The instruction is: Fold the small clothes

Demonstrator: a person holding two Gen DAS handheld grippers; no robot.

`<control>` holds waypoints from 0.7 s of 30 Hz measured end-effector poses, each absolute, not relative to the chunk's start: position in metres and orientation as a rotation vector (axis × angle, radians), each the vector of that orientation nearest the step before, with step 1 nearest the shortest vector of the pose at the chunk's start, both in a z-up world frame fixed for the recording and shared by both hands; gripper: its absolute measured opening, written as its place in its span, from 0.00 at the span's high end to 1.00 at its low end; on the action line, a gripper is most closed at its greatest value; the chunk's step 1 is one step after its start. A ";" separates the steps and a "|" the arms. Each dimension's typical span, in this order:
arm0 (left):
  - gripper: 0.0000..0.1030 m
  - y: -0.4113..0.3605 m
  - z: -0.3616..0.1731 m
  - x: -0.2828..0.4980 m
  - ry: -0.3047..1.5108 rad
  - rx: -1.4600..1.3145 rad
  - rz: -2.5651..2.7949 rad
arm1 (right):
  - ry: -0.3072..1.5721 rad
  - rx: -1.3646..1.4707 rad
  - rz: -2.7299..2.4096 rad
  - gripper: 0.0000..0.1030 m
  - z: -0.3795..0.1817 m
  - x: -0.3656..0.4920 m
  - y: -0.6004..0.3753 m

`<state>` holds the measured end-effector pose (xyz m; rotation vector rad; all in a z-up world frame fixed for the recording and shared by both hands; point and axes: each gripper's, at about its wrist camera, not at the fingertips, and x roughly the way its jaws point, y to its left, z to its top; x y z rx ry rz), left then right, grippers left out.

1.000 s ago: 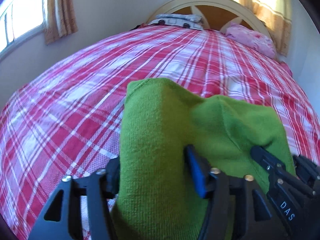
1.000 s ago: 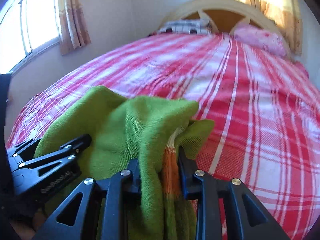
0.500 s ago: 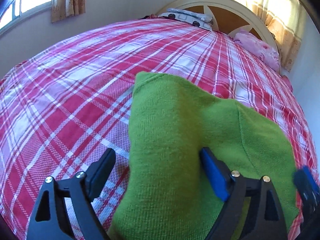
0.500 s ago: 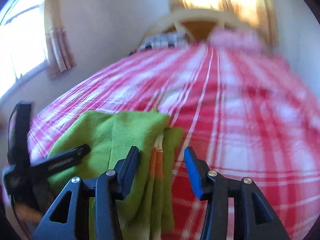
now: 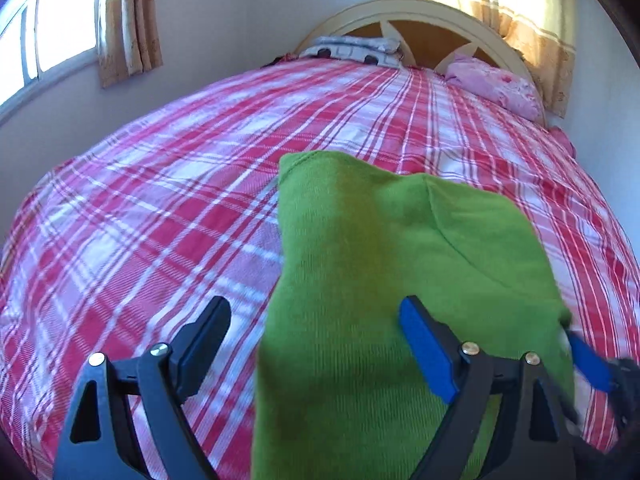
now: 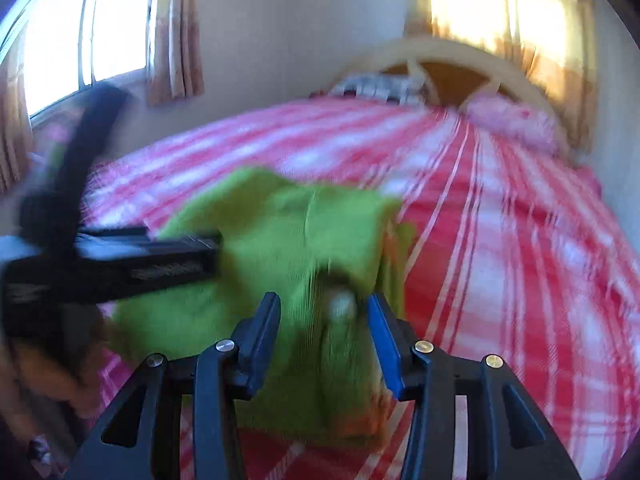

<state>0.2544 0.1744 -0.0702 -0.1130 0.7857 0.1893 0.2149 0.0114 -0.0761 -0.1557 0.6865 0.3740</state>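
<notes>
Bright green knit garment [image 5: 360, 280], ribbed texture, folded into a thick bundle, lying on the red-and-white plaid bedspread [image 5: 160, 200] nr foot of bed. Orange trim shows at its right edge, blurred in right wrist view.

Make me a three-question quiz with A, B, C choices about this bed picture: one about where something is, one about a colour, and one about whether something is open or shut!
1. Where does the pink pillow lie?
A. by the headboard
B. on the floor
C. on the window sill

2. What colour is the garment on the bed?
A. blue
B. green
C. black

3. How do the jaws of the left hand-held gripper stand?
A. clamped on the garment
B. shut on nothing
C. wide apart, pads off the cloth

Answers:
1 A, the pillow rests at the far end under the curved headboard.
2 B, the knit cloth is bright green on the red plaid cover.
3 C, gaps show between both pads and the garment.
</notes>
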 end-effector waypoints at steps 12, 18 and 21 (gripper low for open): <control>0.13 0.158 -0.091 0.206 0.853 -0.051 0.196 | 0.757 -0.128 0.371 0.53 -0.090 0.194 -0.003; 0.14 0.144 -0.075 0.177 0.846 -0.027 0.182 | 0.705 -0.067 0.331 0.34 -0.067 0.161 -0.025; 0.13 0.134 -0.067 0.164 0.836 0.002 0.163 | 0.676 -0.043 0.301 0.29 -0.053 0.148 -0.034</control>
